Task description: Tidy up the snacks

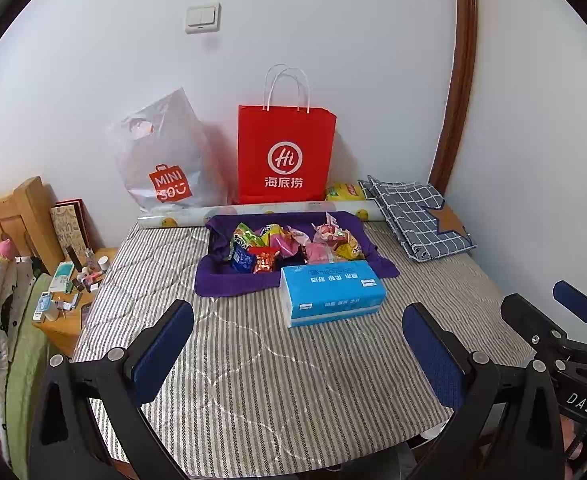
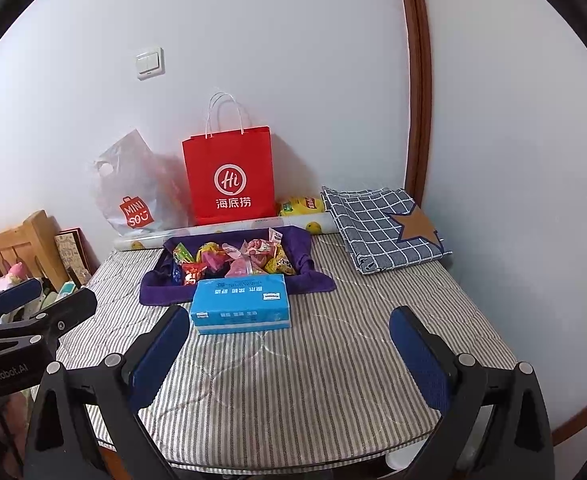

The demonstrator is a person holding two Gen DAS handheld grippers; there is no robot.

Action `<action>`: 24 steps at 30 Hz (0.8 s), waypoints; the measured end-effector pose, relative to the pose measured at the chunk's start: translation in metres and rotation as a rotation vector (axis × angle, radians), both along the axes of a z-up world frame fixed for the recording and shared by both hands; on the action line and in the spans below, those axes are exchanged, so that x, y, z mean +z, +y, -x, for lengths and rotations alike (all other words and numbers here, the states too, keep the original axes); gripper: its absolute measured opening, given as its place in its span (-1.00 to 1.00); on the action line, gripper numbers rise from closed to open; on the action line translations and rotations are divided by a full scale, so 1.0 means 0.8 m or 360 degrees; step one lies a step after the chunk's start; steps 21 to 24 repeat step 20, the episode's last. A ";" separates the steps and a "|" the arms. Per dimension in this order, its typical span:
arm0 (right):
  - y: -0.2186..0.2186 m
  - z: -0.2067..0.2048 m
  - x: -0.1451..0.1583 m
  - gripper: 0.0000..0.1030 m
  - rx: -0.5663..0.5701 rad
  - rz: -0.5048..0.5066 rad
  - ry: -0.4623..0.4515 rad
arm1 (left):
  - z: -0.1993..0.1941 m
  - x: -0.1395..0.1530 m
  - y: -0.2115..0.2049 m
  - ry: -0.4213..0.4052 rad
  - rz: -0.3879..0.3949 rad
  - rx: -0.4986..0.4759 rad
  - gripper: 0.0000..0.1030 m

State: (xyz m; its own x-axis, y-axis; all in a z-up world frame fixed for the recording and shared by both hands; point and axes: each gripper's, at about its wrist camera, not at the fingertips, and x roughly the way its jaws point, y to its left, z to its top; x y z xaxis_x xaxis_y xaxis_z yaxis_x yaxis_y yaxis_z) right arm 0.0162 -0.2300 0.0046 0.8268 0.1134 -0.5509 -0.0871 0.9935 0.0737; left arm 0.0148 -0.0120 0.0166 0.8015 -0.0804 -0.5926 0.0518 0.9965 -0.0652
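Observation:
Several colourful snack packets [image 1: 293,246] lie piled in a purple cloth tray [image 1: 221,280] at the back middle of the striped table [image 1: 253,380]; the snack packets [image 2: 237,258] and the tray [image 2: 157,292] also show in the right wrist view. A blue tissue pack [image 1: 331,292] lies just in front of the tray, also seen from the right [image 2: 239,304]. My left gripper [image 1: 297,344] is open and empty above the table's near half. My right gripper [image 2: 289,352] is open and empty, near the tissue pack, and also shows at the right edge of the left wrist view [image 1: 541,304].
A red paper bag [image 1: 285,156] and a clear Miniso bag [image 1: 161,160] stand against the wall behind a roll [image 1: 253,212]. A folded checked cloth [image 1: 417,216] lies at back right. A cluttered wooden nightstand [image 1: 73,292] and a bed lie to the left.

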 end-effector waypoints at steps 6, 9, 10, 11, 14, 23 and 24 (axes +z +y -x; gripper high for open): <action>0.003 0.001 0.001 0.97 -0.0001 0.0001 -0.0005 | 0.000 0.001 0.000 0.0001 -0.0001 0.0001 0.99; 0.004 0.000 0.000 0.97 0.0000 0.0000 -0.0006 | 0.001 0.001 0.001 0.0000 -0.0001 0.0001 0.99; 0.004 0.000 0.000 0.97 0.0000 0.0002 -0.0004 | 0.001 0.001 0.000 0.0002 -0.0002 0.0001 0.99; 0.004 0.000 0.000 0.97 -0.0002 0.0005 -0.0002 | 0.001 0.001 0.001 0.0003 -0.0002 0.0000 0.99; 0.005 0.001 0.000 0.97 -0.0003 0.0000 -0.0004 | 0.000 0.002 0.000 0.0003 -0.0003 -0.0001 0.99; 0.003 0.003 0.001 0.97 -0.0005 -0.0006 -0.0009 | 0.001 0.003 -0.001 -0.0008 -0.0010 0.0002 1.00; 0.003 0.003 0.001 0.97 -0.0005 -0.0006 -0.0009 | 0.001 0.003 -0.001 -0.0008 -0.0010 0.0002 1.00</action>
